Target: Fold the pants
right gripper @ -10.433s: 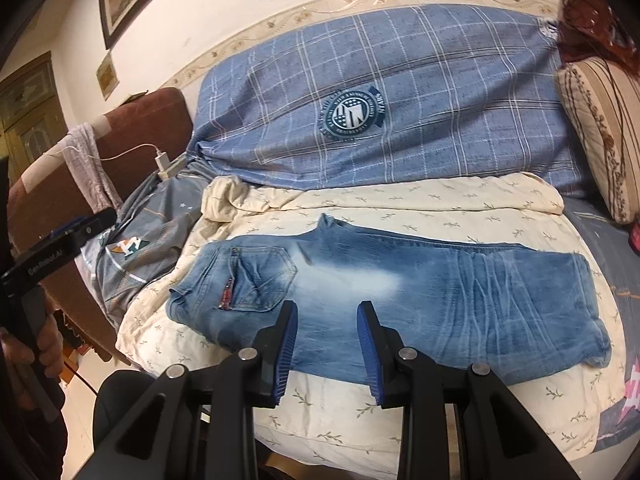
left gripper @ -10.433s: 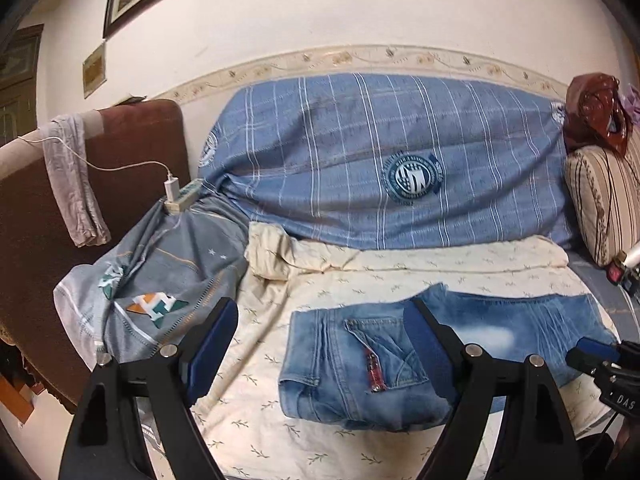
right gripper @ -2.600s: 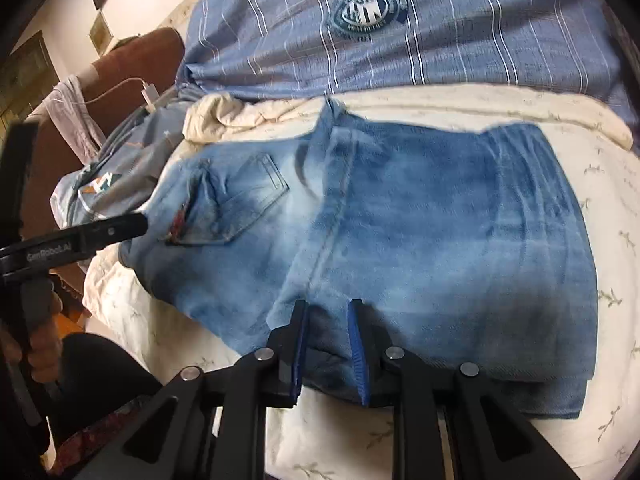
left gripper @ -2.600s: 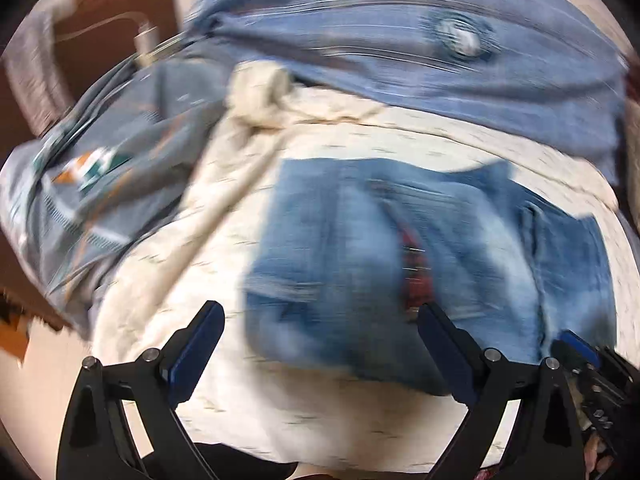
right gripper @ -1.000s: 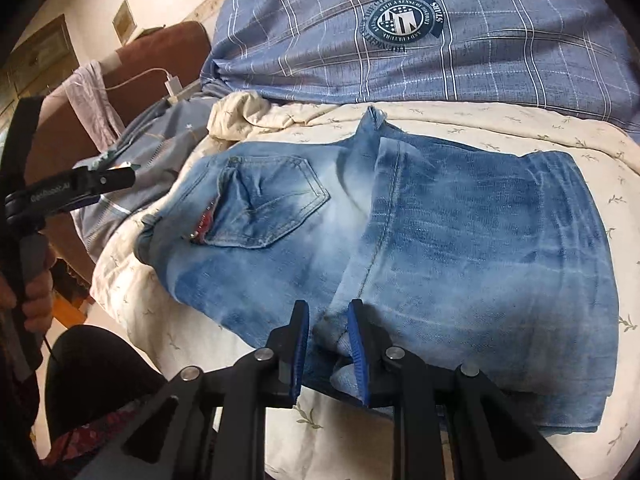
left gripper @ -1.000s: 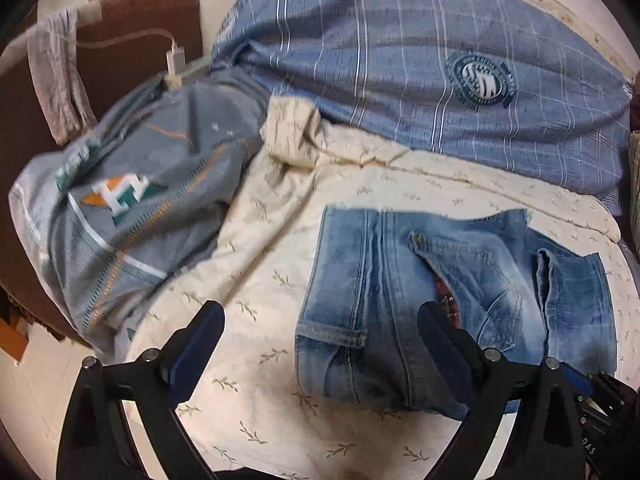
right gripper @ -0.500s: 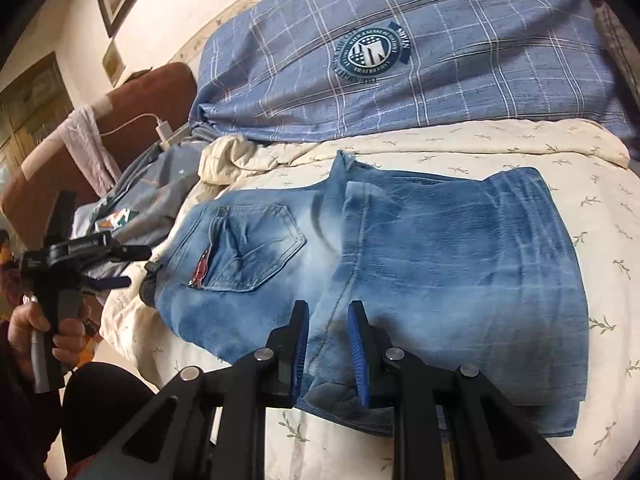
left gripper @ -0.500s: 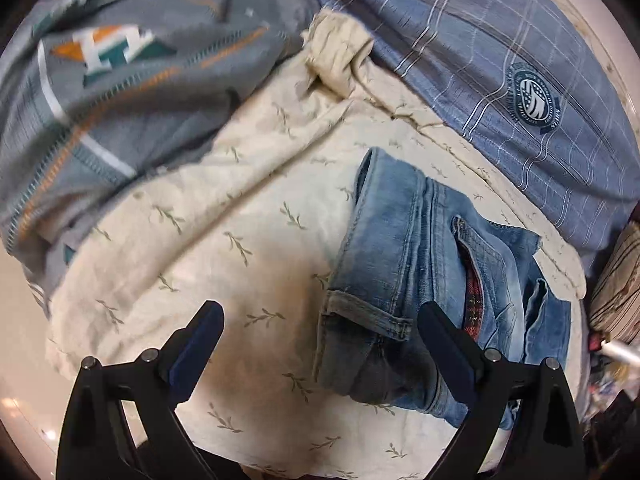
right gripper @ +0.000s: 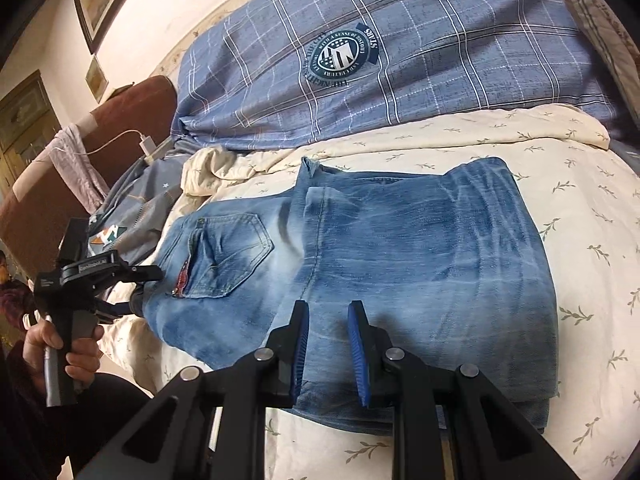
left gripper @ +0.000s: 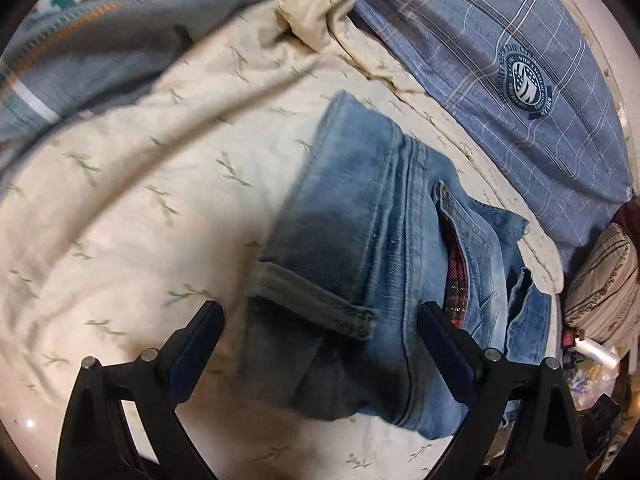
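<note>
Light blue jeans lie on the cream leaf-print bedsheet, legs folded over toward the waist. In the left wrist view the waistband end of the jeans lies between my wide-open fingers; my left gripper is right at it. It also shows in the right wrist view, open at the waist end. My right gripper hovers over the near edge of the folded jeans, jaws a little apart and empty.
A blue plaid duvet lies along the wall behind. A grey patterned blanket lies to the left, beside a brown armchair with a charger cable. A striped pillow sits at the right.
My left gripper has moved in close to the waistband end of the jeans. My right gripper has opened slightly and let go of the jeans' near edge.
</note>
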{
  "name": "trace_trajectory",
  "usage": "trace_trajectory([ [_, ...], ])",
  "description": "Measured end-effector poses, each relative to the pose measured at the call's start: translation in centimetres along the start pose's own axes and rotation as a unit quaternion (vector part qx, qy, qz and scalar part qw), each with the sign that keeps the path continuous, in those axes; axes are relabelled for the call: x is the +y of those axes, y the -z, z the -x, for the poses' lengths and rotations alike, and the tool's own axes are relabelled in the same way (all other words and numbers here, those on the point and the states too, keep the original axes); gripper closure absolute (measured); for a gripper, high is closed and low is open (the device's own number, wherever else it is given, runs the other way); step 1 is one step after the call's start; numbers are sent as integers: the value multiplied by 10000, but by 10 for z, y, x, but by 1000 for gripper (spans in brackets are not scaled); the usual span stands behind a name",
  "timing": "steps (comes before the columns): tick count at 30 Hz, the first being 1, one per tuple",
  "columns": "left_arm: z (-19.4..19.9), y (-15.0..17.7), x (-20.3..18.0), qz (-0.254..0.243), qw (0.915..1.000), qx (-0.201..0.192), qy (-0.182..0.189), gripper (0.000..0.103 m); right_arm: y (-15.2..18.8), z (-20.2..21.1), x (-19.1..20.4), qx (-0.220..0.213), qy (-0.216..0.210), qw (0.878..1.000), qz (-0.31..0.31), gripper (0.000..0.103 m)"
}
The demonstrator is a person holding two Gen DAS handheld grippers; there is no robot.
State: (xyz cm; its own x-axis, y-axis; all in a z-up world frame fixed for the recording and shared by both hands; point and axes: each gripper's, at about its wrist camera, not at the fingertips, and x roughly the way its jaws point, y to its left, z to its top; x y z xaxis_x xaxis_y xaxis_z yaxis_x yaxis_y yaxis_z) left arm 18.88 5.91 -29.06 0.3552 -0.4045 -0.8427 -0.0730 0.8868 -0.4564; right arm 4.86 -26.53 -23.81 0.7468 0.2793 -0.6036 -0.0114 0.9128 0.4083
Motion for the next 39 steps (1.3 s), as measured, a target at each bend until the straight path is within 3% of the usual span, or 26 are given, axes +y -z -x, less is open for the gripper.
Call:
trace_trajectory([
  [7,-12,3,-25,-476,9987,-198,-56,6,-1,-2,0,-11,63,10000,-11,80],
  [9,-10,2,-24,-443,9986,-274,3,14,-1,0,-2,-52,84,9999,-37,80],
  [14,-1,1,-21,-458,9978,-458,128,48,-2,3,-8,-113,150,9997,-129,80],
  [21,14,8,-31,-764,9939,-786,114,68,-4,11,-23,-242,259,9988,-340,80],
  [30,50,16,-72,-1411,9814,-1303,72,82,-4,29,-50,-463,418,9956,-702,80],
  [32,61,20,-86,-1592,9764,-1455,132,86,-3,33,-56,-498,442,9949,-760,80],
  [39,85,36,-143,-2317,9571,-1712,297,88,-3,44,-75,-579,448,9917,-1055,80],
])
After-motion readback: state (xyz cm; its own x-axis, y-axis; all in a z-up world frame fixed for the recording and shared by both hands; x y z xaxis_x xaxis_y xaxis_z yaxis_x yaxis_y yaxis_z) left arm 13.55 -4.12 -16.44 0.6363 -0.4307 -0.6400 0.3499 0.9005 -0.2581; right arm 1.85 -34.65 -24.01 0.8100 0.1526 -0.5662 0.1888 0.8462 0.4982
